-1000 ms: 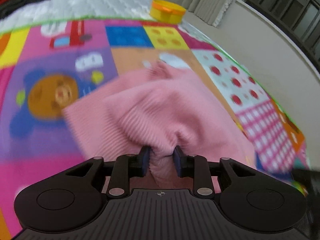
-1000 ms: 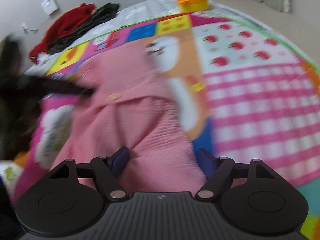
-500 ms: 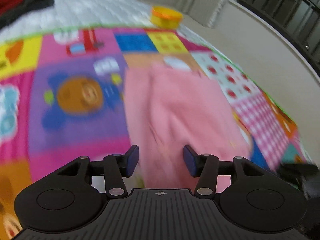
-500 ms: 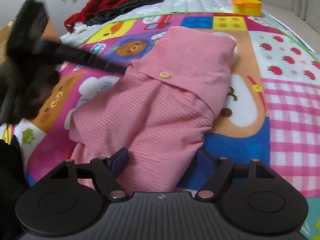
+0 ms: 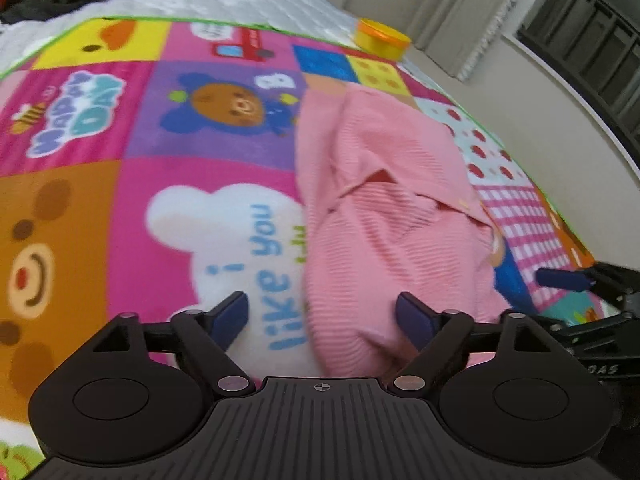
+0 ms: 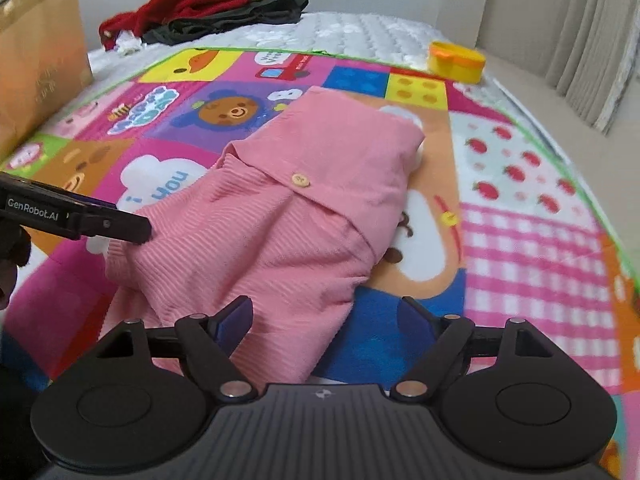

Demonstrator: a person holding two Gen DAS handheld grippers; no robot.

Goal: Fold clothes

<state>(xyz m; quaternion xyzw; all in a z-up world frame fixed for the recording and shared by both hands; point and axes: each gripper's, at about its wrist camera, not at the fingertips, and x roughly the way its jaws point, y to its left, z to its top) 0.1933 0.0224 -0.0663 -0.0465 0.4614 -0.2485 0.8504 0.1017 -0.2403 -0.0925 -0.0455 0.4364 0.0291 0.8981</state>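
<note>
A pink ribbed garment (image 6: 304,208) with a wooden button (image 6: 301,179) lies folded in a long bundle on the colourful play mat (image 6: 532,248). It also shows in the left wrist view (image 5: 384,216). My left gripper (image 5: 322,318) is open and empty, over the garment's near left edge; it also shows in the right wrist view (image 6: 104,226) at the garment's left side. My right gripper (image 6: 326,318) is open and empty over the garment's near end; one of its fingers (image 5: 562,279) shows in the left wrist view.
A yellow-orange tub (image 6: 456,61) sits at the mat's far right corner. Red and dark clothes (image 6: 208,10) are piled at the far end of the white mattress (image 6: 352,36). A brown paper bag (image 6: 36,68) stands at the left. Curtains (image 6: 580,32) hang at the right.
My left gripper let go of the pink fabric, opened and drew back to the left. My right gripper stayed open and pulled back a little. The garment now lies folded.
</note>
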